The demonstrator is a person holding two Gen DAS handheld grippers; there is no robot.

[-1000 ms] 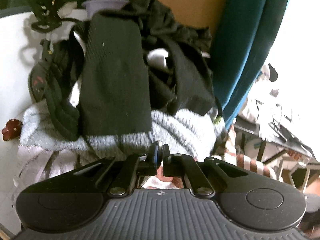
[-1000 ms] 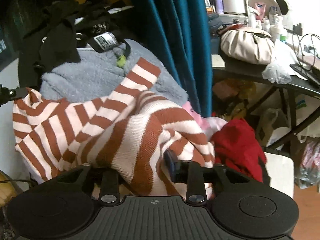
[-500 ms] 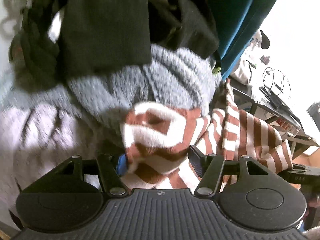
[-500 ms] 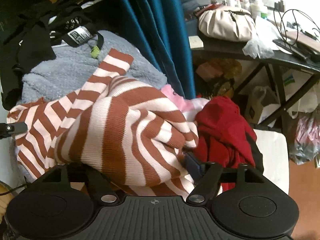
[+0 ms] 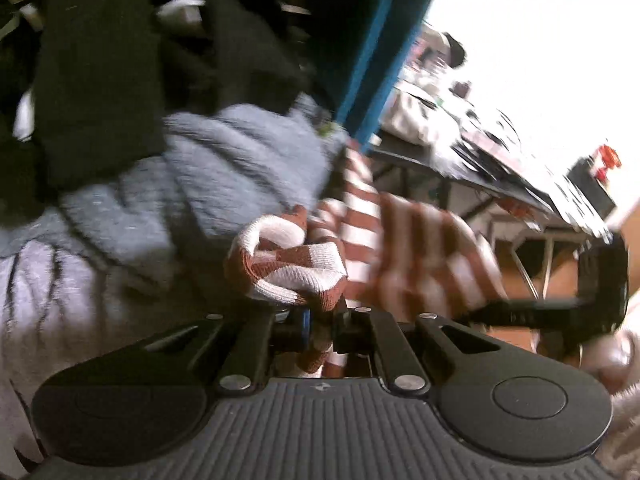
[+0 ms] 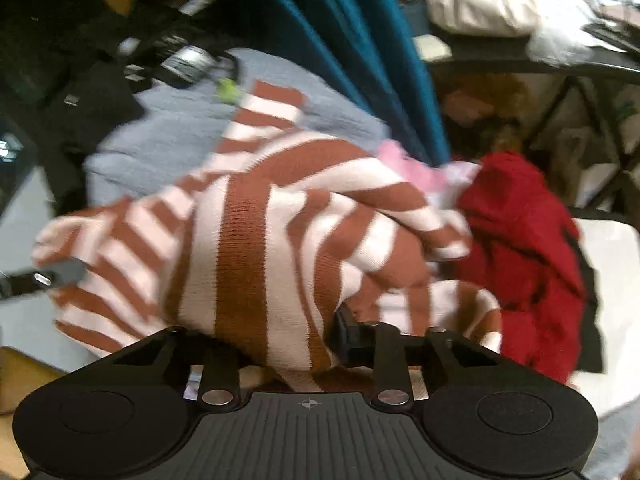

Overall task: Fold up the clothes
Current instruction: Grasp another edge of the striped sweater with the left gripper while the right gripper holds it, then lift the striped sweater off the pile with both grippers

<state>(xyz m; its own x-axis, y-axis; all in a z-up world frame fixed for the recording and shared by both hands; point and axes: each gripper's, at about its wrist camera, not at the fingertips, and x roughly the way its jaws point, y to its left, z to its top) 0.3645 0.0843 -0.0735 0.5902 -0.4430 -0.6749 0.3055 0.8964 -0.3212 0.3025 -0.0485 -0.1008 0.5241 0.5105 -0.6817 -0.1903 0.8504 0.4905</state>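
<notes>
Left gripper point(image 5: 318, 330) jaws clenched on a bunched fold of the striped sweater point(image 5: 288, 268), frame centre. Right gripper point(image 6: 280, 344) jaws closing, thick sweater point(image 6: 248, 248) fabric between them, lower centre. Soft, floppy knit; better gripped at hem or shoulder edges. Grey fleece point(image 5: 224, 168) and red garment point(image 6: 528, 248) lie beyond.

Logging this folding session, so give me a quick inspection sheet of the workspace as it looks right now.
Surface: hidden under the grey fleece blanket.
Job's things: striped sweater, bunched, not yet folded.
Clutter: red garment; black clothes; pink cloth.
Grippers: left gripper closing, pinching a sweater fold; right gripper closing on a thicker bunch of it.
Cables: nothing seen clearly.
Surroundings: teal curtain; cluttered side table with a cream bag.
</notes>
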